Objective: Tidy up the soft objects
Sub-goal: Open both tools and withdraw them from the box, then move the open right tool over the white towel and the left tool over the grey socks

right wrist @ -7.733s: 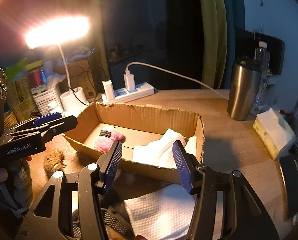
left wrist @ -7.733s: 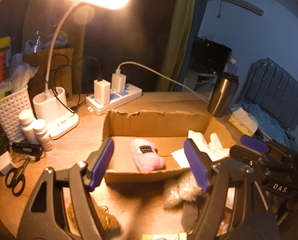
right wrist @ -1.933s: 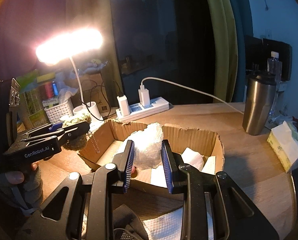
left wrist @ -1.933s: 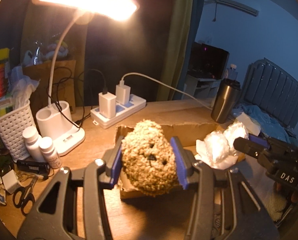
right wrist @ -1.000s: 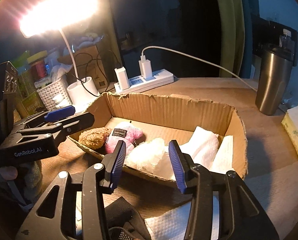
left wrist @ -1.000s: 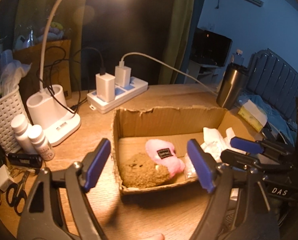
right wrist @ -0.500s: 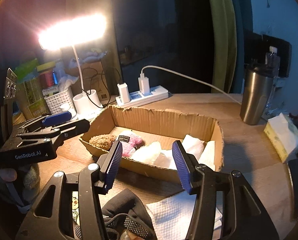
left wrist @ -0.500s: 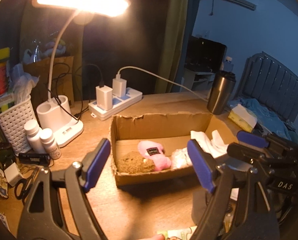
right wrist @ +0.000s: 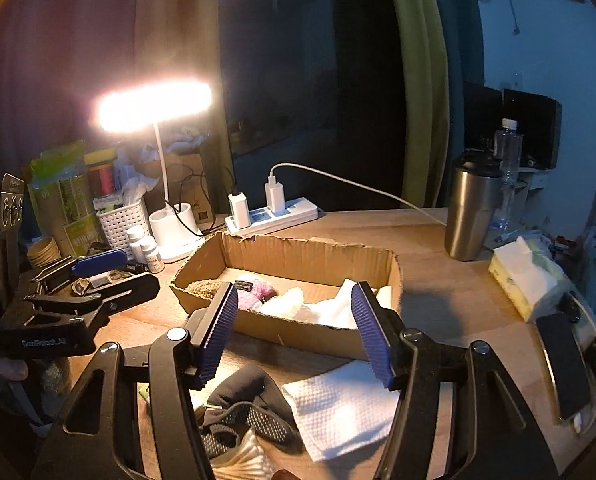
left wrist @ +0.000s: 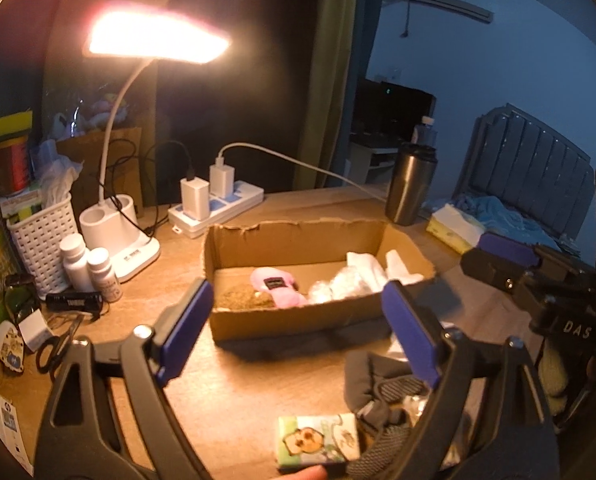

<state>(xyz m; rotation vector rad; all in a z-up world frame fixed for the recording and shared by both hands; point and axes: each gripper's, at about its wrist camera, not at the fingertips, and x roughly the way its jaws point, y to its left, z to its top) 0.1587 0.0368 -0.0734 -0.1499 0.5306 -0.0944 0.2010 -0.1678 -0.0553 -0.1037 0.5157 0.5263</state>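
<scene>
A shallow cardboard box (left wrist: 298, 320) (right wrist: 298, 330) on the wooden desk holds a brown fuzzy toy (left wrist: 240, 298) (right wrist: 202, 286), a pink plush (left wrist: 276, 286) (right wrist: 258, 292), a clear crinkled bag (left wrist: 337, 286) (right wrist: 288, 300) and white cloths (left wrist: 371, 268) (right wrist: 337, 308). My left gripper (left wrist: 296, 332) is open and empty, held back from the box's front wall. My right gripper (right wrist: 296, 332) is open and empty, also in front of the box. A black sock (left wrist: 377, 380) (right wrist: 246, 404), a white paper towel (right wrist: 341, 404) and a small tissue pack (left wrist: 317, 442) lie on the desk below the grippers.
A lit desk lamp (left wrist: 118, 236), white basket (left wrist: 42, 244), two pill bottles (left wrist: 90, 268), scissors (left wrist: 56, 348) and power strip (left wrist: 218, 208) stand left and behind. A steel tumbler (right wrist: 471, 216), tissue box (right wrist: 525, 276) and phone (right wrist: 569, 376) are right.
Both grippers let go of the brown toy and the crinkled bag into the box, opened, and have since pulled back and up from it.
</scene>
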